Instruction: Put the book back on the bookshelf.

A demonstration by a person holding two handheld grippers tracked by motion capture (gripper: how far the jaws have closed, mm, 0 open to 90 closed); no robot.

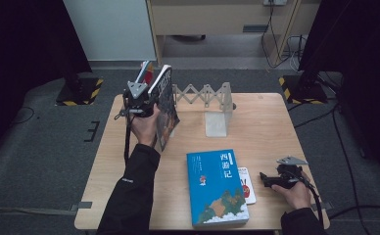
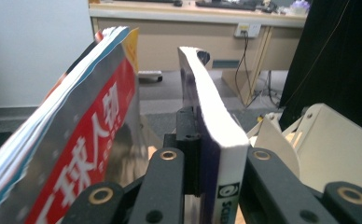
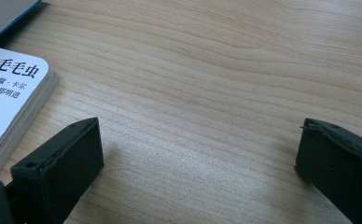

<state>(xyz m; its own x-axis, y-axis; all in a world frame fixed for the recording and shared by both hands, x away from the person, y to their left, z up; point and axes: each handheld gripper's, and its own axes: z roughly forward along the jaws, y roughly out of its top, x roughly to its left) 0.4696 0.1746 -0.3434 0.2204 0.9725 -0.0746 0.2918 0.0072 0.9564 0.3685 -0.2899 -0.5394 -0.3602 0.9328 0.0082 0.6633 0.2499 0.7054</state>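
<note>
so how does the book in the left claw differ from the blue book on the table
The held book stands upright, clamped in the left claw near the expanding rack; the blue book lies flat at the table's near edge, untouched. The held book has a dark cover; the blue book's is bright blue. Both are closed.

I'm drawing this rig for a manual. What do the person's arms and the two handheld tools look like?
Both arms wear black sleeves, the left sleeve with a small white mark. The left tool and right tool are black, each topped by a grey three-cornered plate and trailing a black cable. In the gripper views, the jaws are black with brass-coloured pivot rivets and blocky pads.
</note>
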